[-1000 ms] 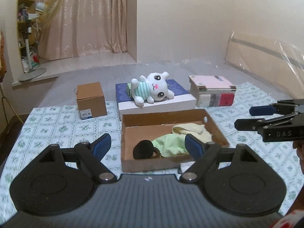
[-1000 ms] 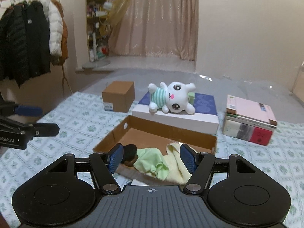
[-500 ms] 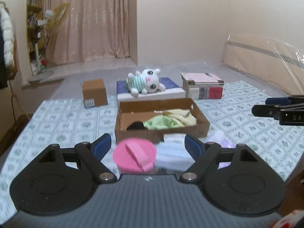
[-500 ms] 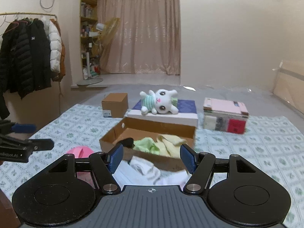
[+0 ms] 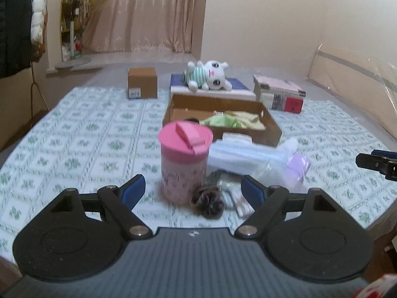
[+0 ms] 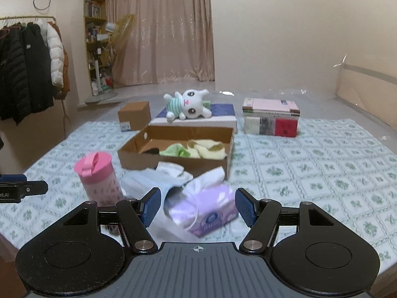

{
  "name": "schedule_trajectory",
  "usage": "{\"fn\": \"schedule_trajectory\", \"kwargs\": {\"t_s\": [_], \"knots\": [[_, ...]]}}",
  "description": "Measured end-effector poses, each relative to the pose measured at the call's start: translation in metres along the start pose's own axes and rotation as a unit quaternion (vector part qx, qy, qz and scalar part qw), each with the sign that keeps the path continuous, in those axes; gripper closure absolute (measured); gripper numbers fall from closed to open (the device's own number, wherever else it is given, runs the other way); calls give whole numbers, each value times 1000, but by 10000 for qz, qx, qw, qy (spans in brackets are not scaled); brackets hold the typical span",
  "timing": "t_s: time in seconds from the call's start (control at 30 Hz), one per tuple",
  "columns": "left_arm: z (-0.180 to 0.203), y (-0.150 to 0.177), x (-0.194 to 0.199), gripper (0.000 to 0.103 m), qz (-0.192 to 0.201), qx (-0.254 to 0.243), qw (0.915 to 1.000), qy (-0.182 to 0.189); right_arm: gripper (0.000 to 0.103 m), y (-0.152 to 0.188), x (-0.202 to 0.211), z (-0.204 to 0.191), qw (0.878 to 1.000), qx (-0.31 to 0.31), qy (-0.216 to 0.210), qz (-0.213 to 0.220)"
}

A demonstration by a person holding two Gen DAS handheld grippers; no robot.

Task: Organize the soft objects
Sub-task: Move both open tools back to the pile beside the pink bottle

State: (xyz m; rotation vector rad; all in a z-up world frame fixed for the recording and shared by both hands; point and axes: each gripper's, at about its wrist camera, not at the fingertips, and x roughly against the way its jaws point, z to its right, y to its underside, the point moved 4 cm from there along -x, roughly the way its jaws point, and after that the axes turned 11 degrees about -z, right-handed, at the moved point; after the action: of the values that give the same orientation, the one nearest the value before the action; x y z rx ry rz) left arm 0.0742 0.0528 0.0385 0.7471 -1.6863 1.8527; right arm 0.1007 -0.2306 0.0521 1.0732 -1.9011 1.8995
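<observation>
Round pink cup (image 5: pixel 184 164), crinkly tissue pack (image 6: pixel 206 211), cardboard tray (image 6: pixel 173 159)

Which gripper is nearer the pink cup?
Left. The left gripper faces the pink cup just ahead between its open fingers; the right gripper sits off to the cup's right, facing the tissue pack.

From my right wrist view, I read only the white letters "t.AI" on the black left gripper (image 6: pixel 23 188), cut off by the picture's left edge. The small brown cardboard box (image 6: pixel 134 115) carries a white label, and the purple tissue pack (image 6: pixel 206 213) a round mark, both too blurred to read.
</observation>
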Motion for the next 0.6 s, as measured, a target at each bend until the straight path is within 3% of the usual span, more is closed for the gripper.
{"fn": "schedule_trajectory", "kwargs": {"t_s": [0.6], "knots": [[3,27,-27,20,-401,-8,9992,65,37,31,-41,-26,9972,583,26,-467]]}}
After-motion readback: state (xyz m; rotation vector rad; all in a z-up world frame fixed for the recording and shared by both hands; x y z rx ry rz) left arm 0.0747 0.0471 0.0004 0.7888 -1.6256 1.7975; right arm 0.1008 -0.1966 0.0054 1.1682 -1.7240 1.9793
